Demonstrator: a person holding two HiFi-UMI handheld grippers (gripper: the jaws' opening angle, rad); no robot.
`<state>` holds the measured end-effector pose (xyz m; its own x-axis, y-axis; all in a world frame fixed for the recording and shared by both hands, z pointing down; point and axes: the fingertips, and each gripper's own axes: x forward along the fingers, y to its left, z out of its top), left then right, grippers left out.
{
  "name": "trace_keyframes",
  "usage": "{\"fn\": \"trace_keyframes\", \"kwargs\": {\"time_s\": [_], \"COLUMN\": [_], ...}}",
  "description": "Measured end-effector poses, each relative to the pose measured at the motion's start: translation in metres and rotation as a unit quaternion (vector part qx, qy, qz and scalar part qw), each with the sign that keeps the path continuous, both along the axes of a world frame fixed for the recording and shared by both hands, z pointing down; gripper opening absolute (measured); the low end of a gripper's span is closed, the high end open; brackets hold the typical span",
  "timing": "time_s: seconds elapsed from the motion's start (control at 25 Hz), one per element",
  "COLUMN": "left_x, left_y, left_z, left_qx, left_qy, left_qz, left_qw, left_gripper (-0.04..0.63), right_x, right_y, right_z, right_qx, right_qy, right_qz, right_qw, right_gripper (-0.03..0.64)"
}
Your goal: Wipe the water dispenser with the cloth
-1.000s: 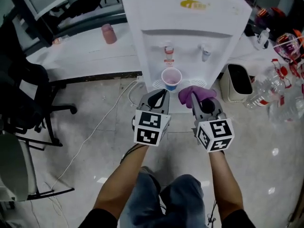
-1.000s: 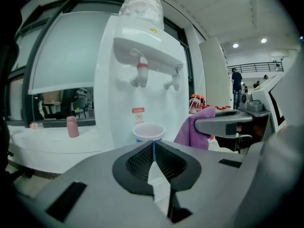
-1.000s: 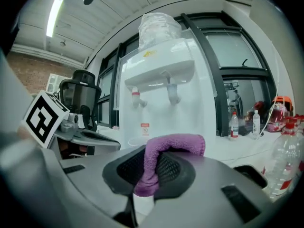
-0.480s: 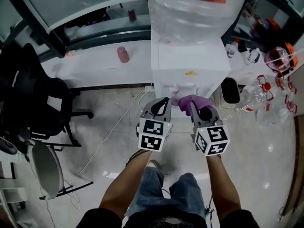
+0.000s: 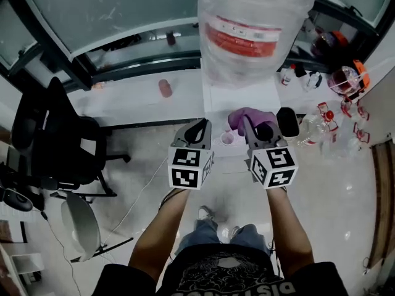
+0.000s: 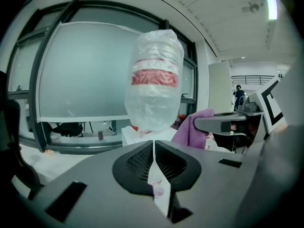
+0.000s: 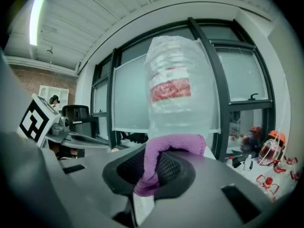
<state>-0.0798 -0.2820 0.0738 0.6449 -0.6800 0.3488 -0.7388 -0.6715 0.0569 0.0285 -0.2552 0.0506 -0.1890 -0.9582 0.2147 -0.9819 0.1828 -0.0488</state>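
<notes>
The white water dispenser carries a large upturned bottle wrapped in clear plastic, with a red label. A small cup stands in its tap bay. My right gripper is shut on a purple cloth, held just in front of the dispenser's upper body. The cloth drapes over the jaws below the bottle. My left gripper is shut and holds nothing, level with the right one. Its jaws meet, facing the bottle, with the cloth to its right.
A black office chair and a grey seat stand at the left. A white counter with a pink bottle runs behind. A black bin, clear bottles and orange-trimmed gear crowd the right.
The head view has tilted up, so the big bottle now fills the top. Both grippers have risen from the tap bay toward the dispenser's upper body. The cloth stays in the right gripper.
</notes>
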Motion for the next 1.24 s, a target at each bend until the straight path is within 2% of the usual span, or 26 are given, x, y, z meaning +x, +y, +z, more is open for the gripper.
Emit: {"fn": "trace_keyframes", "kwargs": {"time_s": [0.16,0.36,0.56,1.24], "left_x": [-0.02,-0.041,-0.054,-0.071], "left_y": [-0.006,-0.013,-0.01,-0.006], "left_z": [-0.042,-0.063,-0.061,-0.052], "left_qx": [0.023,0.044,0.049,0.032], "left_qy": [0.006,0.011,-0.007,-0.002], "left_qz": [-0.002,-0.007,0.003,0.006], "left_qw": [0.9997,0.9989,0.9988,0.9995], "left_gripper": [0.032,0.032,0.032,0.032], "right_x": [-0.008,-0.026,-0.046,-0.058], "right_y": [0.001,-0.002,-0.004,0.001], "right_z": [-0.045,-0.067,-0.068,-0.066], "right_qx": [0.025,0.046,0.048,0.048], "right_qy": [0.003,0.021,0.026,0.029], "right_qz": [0.006,0.001,-0.004,0.013], "right_qw": [1.0,0.999,0.998,0.998], "right_gripper": [0.046,0.046,0.046,0.046]}}
